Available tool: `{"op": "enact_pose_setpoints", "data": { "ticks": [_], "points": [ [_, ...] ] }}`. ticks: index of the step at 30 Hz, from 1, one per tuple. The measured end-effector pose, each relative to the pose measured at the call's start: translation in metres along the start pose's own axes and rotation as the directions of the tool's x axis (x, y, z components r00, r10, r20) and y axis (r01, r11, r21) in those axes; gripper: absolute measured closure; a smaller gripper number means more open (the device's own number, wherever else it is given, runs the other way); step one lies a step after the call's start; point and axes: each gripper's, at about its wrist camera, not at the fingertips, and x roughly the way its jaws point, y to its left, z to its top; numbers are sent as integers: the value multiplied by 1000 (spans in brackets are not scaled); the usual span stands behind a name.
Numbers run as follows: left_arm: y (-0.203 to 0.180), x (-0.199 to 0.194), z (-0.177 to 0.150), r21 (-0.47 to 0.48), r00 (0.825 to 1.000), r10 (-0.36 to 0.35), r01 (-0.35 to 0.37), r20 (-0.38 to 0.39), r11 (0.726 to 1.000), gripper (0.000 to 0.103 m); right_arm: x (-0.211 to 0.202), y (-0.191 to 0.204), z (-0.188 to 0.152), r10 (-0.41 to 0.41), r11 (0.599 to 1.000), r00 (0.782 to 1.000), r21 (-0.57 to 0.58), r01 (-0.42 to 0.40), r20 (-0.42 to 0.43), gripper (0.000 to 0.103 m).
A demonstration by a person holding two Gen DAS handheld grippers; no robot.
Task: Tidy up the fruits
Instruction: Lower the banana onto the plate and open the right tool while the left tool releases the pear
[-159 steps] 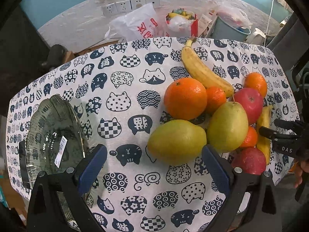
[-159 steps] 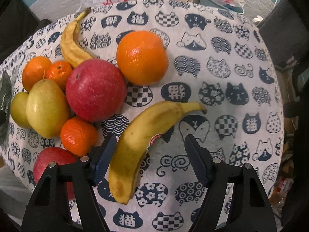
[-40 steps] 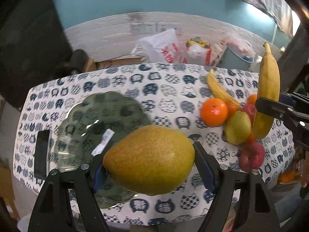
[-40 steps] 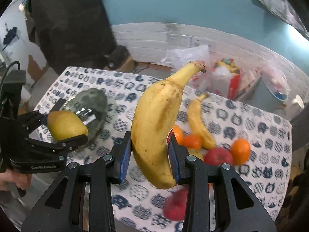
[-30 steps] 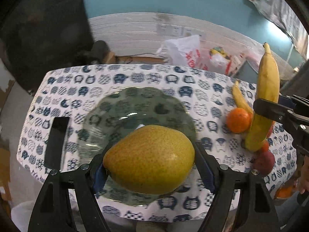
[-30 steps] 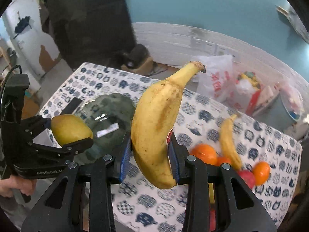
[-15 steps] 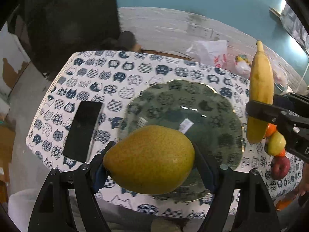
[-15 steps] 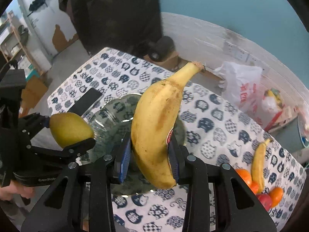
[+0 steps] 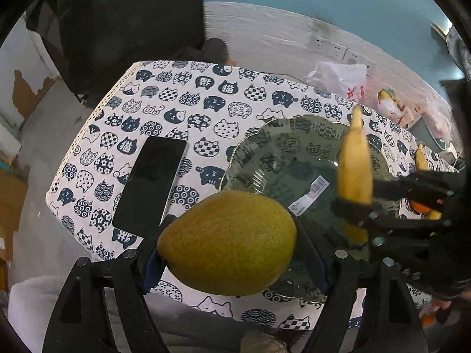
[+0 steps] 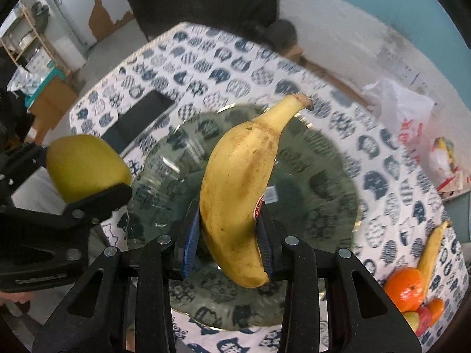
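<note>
My left gripper (image 9: 232, 257) is shut on a yellow-green pear (image 9: 226, 242) and holds it above the near left rim of a dark glass plate (image 9: 282, 150). My right gripper (image 10: 228, 236) is shut on a ripe banana (image 10: 241, 188), held upright over the middle of the plate (image 10: 323, 176). In the left wrist view the banana (image 9: 354, 161) and the right gripper (image 9: 356, 210) hang over the plate's right half. In the right wrist view the pear (image 10: 84, 167) and the left gripper (image 10: 88, 181) sit at the plate's left edge.
A black phone (image 9: 150, 182) lies on the cat-print cloth (image 9: 182, 103) left of the plate. The other fruits, an orange (image 10: 403, 288), a banana (image 10: 431, 250) and others, lie at the table's far right. A white plastic bag (image 9: 341, 76) lies behind the table.
Both grippers have carried their fruit further left, from the fruit pile to above the plate. The banana now hangs over the plate's middle, and the pear over its near left rim.
</note>
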Motion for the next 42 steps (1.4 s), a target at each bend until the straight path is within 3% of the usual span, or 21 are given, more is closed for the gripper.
{"op": "enact_pose_setpoints", "data": {
  "ticks": [12, 16, 21, 28, 33, 35, 37, 40, 42],
  "points": [
    [8, 4, -3, -11, 1000, 5, -5, -15, 1000, 23, 44, 4, -5, 84, 996, 989, 36, -80, -120, 67],
    [5, 6, 0, -10, 1000, 4, -4, -15, 1000, 23, 47, 0, -7, 66, 997, 989, 46, -60, -130, 67],
    [-3, 8, 4, -5, 1000, -2, 2, -13, 1000, 23, 29, -15, -11, 60, 994, 993, 92, -51, -101, 66],
    [-28, 17, 13, 4, 999, -47, 47, -24, 999, 23, -4, -38, -23, -4, 992, 999, 122, 10, -45, 50],
    [-50, 28, 18, 15, 996, -82, 83, -40, 996, 23, -20, -53, -35, -46, 991, 999, 126, 49, -29, 50],
    [-58, 32, 19, 25, 996, -82, 83, -40, 996, 26, -26, -58, -41, -84, 990, 996, 113, 86, -26, 49],
    [-67, 33, 21, 39, 996, -79, 80, -28, 996, 40, -31, -65, -46, -97, 988, 995, 118, 99, -25, 48],
    [-83, 28, 29, 71, 997, -77, 76, 17, 995, 41, -36, -77, -56, -108, 985, 994, 135, 110, -23, 48],
    [-93, 33, 32, 82, 995, -103, 103, -3, 991, 40, -38, -85, -62, -106, 982, 994, 152, 109, -25, 48]
  ]
}}
